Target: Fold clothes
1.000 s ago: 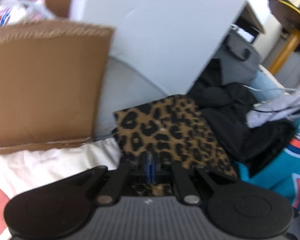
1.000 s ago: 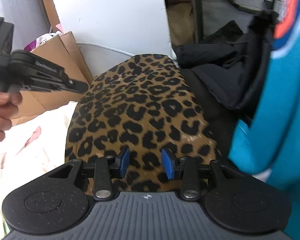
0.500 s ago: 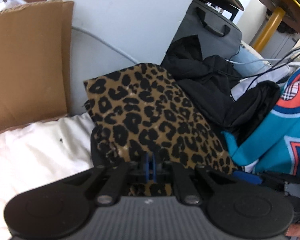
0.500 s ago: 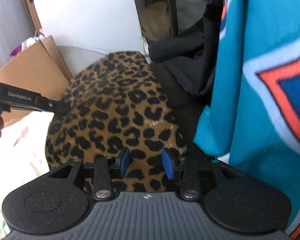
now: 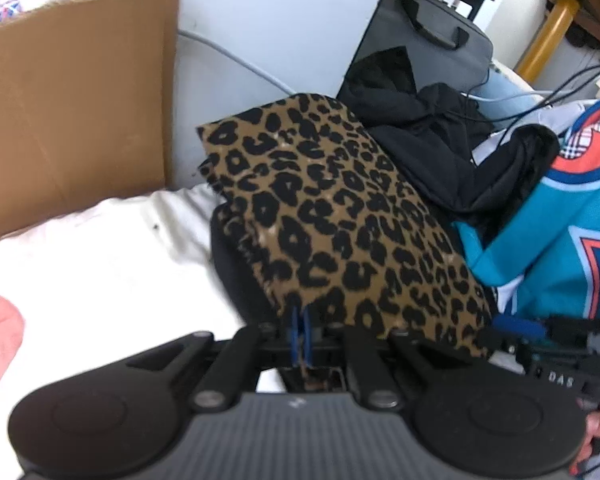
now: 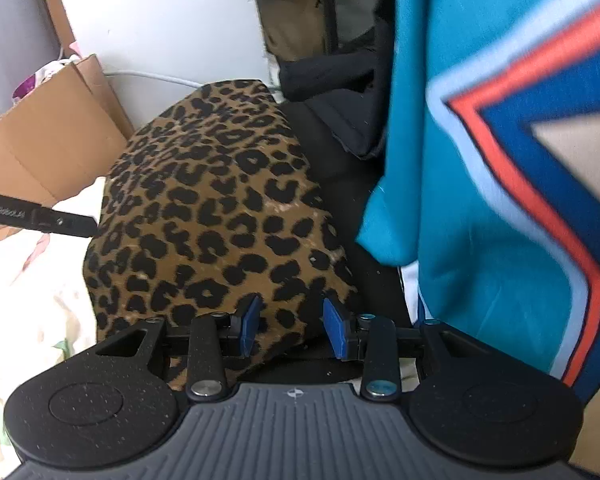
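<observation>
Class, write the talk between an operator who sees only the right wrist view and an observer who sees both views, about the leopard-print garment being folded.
Operator: The left gripper meets the leopard-print garment side-on here. Is it gripping?
Observer: Yes. The left wrist view shows it shut on the garment's near edge.
Operator: Is there anything beyond the garment to snag on?
Observer: Dark cables cross the black clothes behind it.
</observation>
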